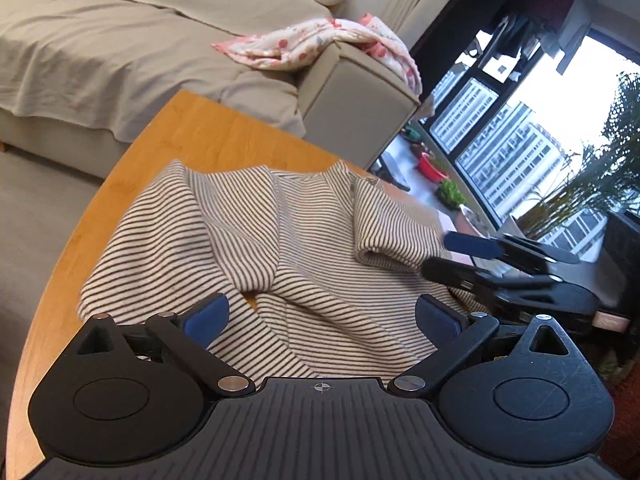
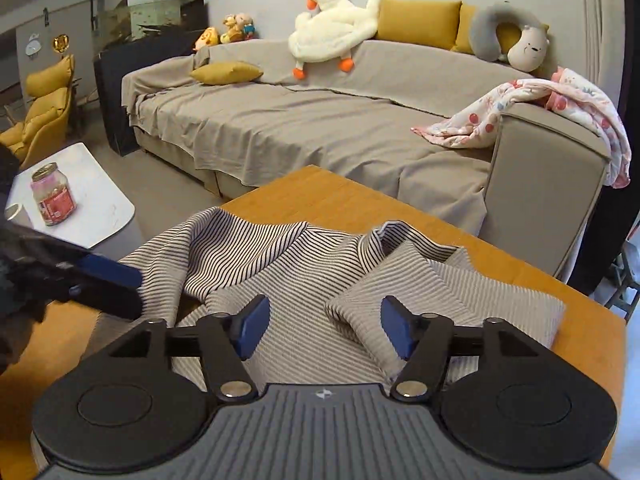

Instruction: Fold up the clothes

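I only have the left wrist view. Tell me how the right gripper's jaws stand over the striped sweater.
Observer: The right gripper has its jaws wide open, holding nothing, above the black-and-white striped knit sweater.
Operator: Say what lies at its jaws.
Observer: A folded-over striped sleeve lies between them and just beyond.
Operator: Report what stands off to the left.
Observer: Left of the orange wooden table, a white side table carries a glass jar with a red label.
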